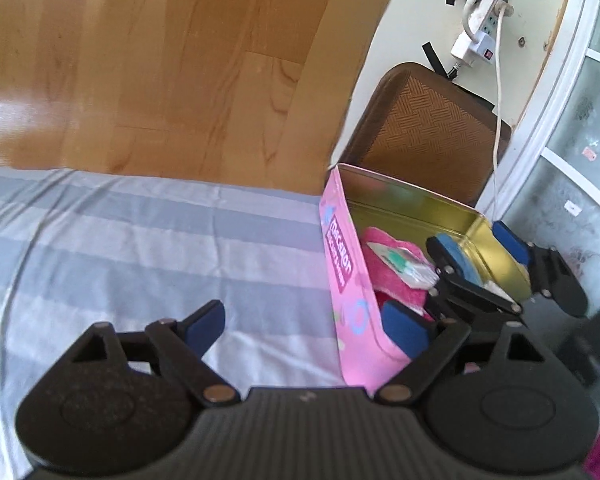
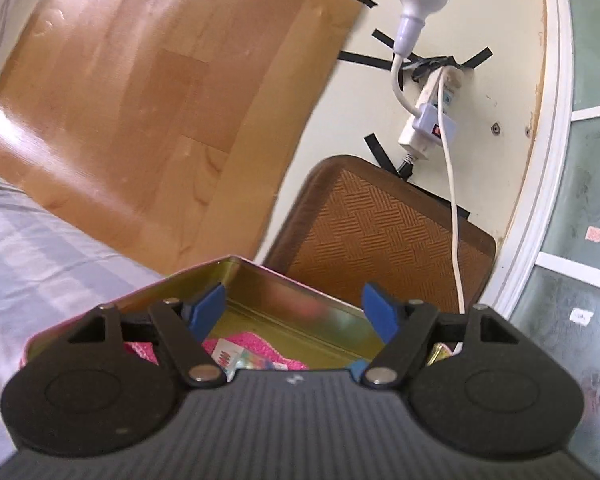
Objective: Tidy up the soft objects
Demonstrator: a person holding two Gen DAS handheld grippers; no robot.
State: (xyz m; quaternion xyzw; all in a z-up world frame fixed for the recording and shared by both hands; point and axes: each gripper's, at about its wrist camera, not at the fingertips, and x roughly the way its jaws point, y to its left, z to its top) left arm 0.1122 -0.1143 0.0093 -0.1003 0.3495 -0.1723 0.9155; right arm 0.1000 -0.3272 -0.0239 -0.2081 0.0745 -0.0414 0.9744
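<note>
So the pink cloth (image 1: 395, 276) sits in the tin (image 1: 341, 264) under the right tool (image 2: 292, 312), jaws wide and empty; left tool (image 1: 307, 324), also wide, probably fetches another soft thing next.

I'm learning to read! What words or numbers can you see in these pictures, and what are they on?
Pink tin box, magenta label on its side: big white word, seen sideways, looks like "MACARON", though blurred; the smaller line under it is too blurred to read.
Packet on the pink cloth inside the tin: print too small to read.
Power strip on the wall: only a red switch, no readable text.
Nothing else has words.
</note>
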